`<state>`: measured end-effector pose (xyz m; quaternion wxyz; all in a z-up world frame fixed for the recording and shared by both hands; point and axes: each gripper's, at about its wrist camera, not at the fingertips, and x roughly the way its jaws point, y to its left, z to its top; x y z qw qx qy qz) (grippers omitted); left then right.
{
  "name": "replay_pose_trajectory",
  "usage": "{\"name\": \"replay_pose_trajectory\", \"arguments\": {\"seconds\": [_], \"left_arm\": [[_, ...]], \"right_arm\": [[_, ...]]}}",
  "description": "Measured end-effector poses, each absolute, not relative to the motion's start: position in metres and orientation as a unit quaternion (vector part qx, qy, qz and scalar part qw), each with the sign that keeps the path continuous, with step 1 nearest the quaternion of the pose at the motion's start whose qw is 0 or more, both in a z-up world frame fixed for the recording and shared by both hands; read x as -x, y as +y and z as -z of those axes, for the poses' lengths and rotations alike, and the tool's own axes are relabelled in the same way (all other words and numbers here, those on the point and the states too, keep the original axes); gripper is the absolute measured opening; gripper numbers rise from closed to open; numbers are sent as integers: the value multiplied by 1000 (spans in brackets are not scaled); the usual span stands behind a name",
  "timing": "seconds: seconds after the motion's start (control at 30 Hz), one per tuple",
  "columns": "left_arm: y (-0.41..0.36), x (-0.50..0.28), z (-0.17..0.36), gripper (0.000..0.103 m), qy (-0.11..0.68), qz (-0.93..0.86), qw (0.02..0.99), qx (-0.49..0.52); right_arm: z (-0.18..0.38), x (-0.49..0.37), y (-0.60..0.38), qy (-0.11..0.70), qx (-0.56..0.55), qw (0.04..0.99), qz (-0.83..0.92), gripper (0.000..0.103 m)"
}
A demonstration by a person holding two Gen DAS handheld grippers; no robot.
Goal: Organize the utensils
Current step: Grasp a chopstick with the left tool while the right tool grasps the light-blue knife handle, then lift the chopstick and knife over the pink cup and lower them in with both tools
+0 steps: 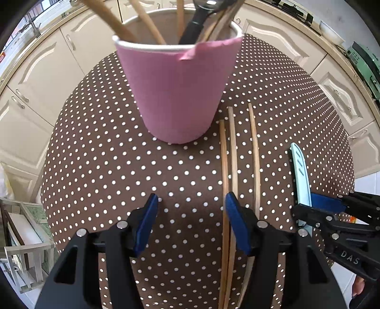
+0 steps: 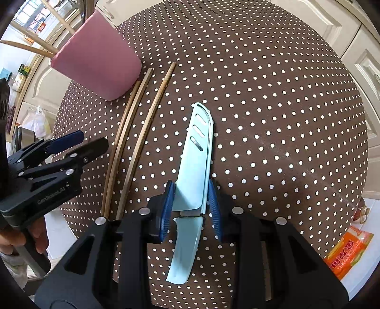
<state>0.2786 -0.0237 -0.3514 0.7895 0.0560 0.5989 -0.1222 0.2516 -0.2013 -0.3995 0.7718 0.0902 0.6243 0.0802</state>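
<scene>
While the pink cup (image 1: 177,92) stands upright toward the far left part of the round polka-dot table (image 1: 99,166), wooden sticks (image 1: 142,21) and a black-handled utensil (image 1: 198,21) lean out of its rim. In front of it the left gripper (image 1: 191,223) hangs over the cloth with its blue pads spread wide and nothing between them; its right finger sits over the nearest of the chopsticks. Three loose chopsticks (image 2: 133,133) lie side by side on the table just right of the cup's base, two almost touching and the third a little apart. Further right, the pale blue sheathed knife (image 2: 197,152) lies flat, tip pointing away. The right gripper (image 2: 191,209) straddles it near where sheath meets handle, jaws narrow, but whether the pads actually press on it cannot be told. An orange packet (image 2: 349,252) lies on the floor beyond the table's right edge.
</scene>
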Motion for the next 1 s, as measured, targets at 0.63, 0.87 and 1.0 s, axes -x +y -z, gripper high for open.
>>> {"name": "replay_pose_trajectory", "arguments": {"seconds": [0.63,0.87,1.0], "left_arm": [[-54,-314,370,58,630,122,763,-82],[-66,-318,375,31,621,131,766,-104],[-72,-317,372,5,617,148,767,-93]], "right_arm": [[385,-272,-212,631,-105,764,-86,29],[380,-280,-213,627,-107,767,-88,28],[375,-282,-214,622,-109,770,-87,28]]}}
